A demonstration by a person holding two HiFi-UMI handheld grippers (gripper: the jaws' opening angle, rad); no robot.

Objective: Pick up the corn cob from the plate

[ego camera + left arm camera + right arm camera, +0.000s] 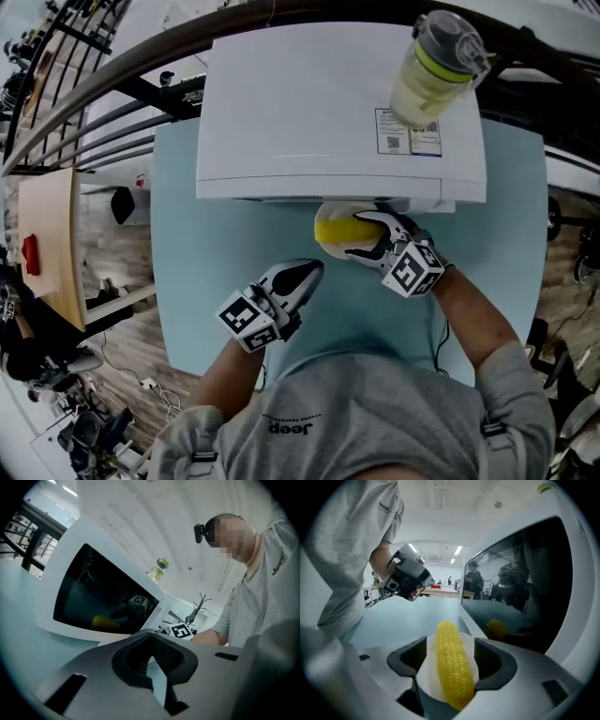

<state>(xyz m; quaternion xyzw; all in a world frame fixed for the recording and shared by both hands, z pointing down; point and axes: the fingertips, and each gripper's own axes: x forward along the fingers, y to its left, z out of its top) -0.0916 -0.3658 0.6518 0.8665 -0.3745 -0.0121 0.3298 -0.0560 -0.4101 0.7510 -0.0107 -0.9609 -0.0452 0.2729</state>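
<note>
A yellow corn cob (337, 232) lies on a small white plate (349, 208) on the table, just in front of the microwave. My right gripper (370, 236) reaches in from the right, open, one jaw on each side of the cob. In the right gripper view the corn cob (452, 667) lies lengthwise between the dark pads (415, 654), with a strip of plate (425, 677) showing on both sides of it. My left gripper (305, 275) hovers above the table, left of and nearer than the plate, shut and holding nothing. In its own view the left gripper (151, 639) has its jaws closed together.
A white microwave (309, 103) with a dark glass door (89, 592) stands at the back of the pale blue table (216, 244). On top of it stands a lidded bottle (433, 70). The door mirrors the cob. Railings and floor lie to the left.
</note>
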